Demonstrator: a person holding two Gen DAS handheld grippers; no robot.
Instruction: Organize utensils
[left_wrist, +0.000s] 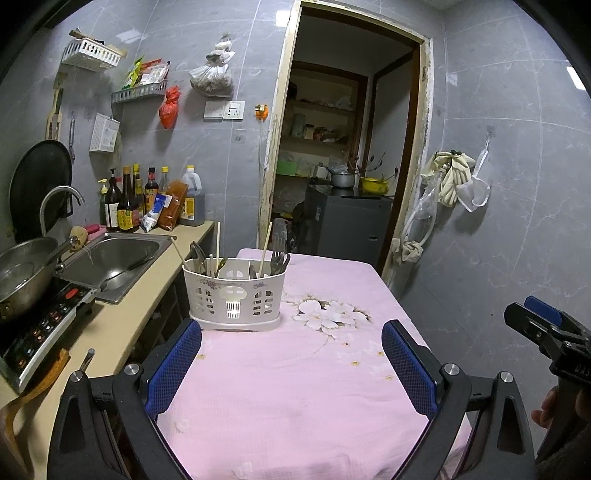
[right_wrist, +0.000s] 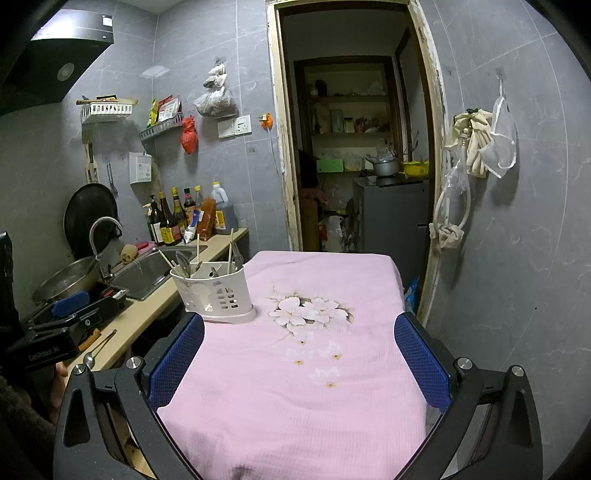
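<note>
Pink tablecloth (left_wrist: 295, 387), grey-tiled kitchen

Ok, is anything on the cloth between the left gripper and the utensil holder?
Nothing visible. The left gripper is open over bare pink tablecloth, and the white utensil holder stands straight ahead near the table's left edge, with only the printed flower pattern to its right.
</note>
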